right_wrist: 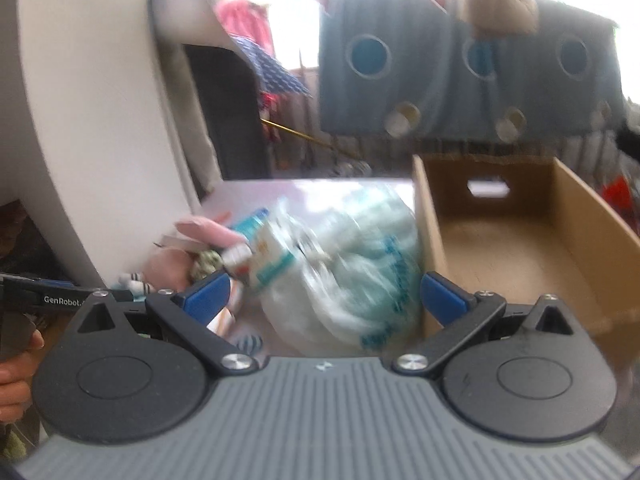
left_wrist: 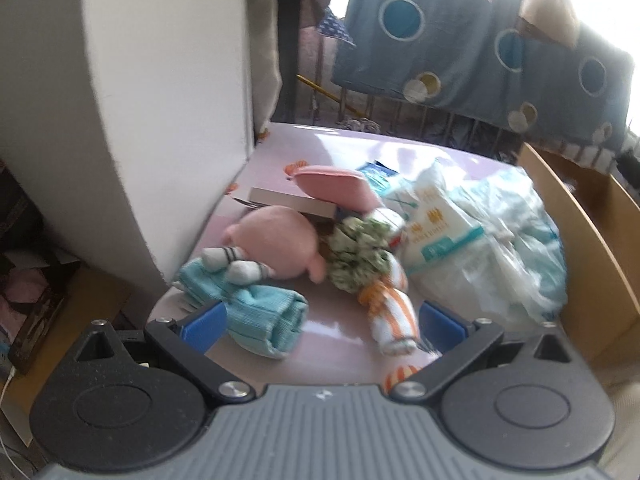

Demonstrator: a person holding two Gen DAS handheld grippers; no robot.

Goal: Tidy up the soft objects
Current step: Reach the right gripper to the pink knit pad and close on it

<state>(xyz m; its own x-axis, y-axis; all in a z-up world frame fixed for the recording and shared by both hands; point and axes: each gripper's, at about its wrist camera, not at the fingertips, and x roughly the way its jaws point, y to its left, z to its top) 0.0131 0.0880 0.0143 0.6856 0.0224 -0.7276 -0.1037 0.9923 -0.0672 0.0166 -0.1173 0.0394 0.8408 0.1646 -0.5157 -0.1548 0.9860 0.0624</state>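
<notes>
On the table (left_wrist: 320,144), left to right: a teal sock (left_wrist: 256,312), a pink plush (left_wrist: 276,244), an orange-striped sock (left_wrist: 390,312), a plastic bag (left_wrist: 492,248) and a cardboard box (right_wrist: 520,248). The left gripper (left_wrist: 320,324) has its jaws wide, the 2 socks lying between them. The right gripper (right_wrist: 324,294), also spread wide, frames the bag beside the box.

Pink table (left_wrist: 352,148) w/ plush toys (left_wrist: 276,240), teal sock (left_wrist: 260,316), plastic bag (left_wrist: 500,240), cardboard box (right_wrist: 520,240).
</notes>
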